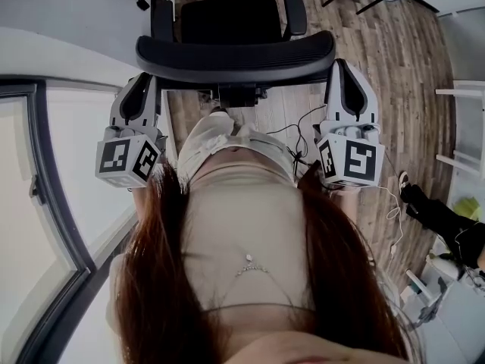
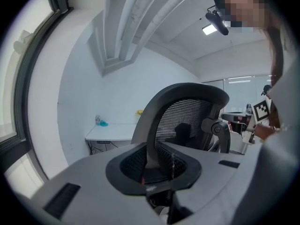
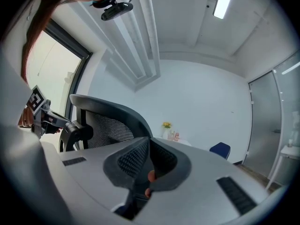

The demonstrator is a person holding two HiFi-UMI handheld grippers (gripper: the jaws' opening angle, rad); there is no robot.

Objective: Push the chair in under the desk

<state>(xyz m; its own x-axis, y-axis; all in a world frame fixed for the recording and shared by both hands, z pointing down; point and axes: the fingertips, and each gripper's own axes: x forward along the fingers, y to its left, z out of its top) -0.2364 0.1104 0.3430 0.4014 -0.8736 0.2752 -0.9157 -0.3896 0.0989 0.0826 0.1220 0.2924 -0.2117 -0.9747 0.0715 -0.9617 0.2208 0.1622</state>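
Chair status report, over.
Left gripper and right gripper: jaws shut on chair back. Chair out on floor, not yet under desk. Cables on my side of chair, nothing seen ahead.

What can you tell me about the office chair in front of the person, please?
The chair is black, with a curved hard rim around a mesh backrest, a padded seat and two armrests. It stands upright on the wood floor, its back towards the person. The left gripper and right gripper clamp the rim's two ends.
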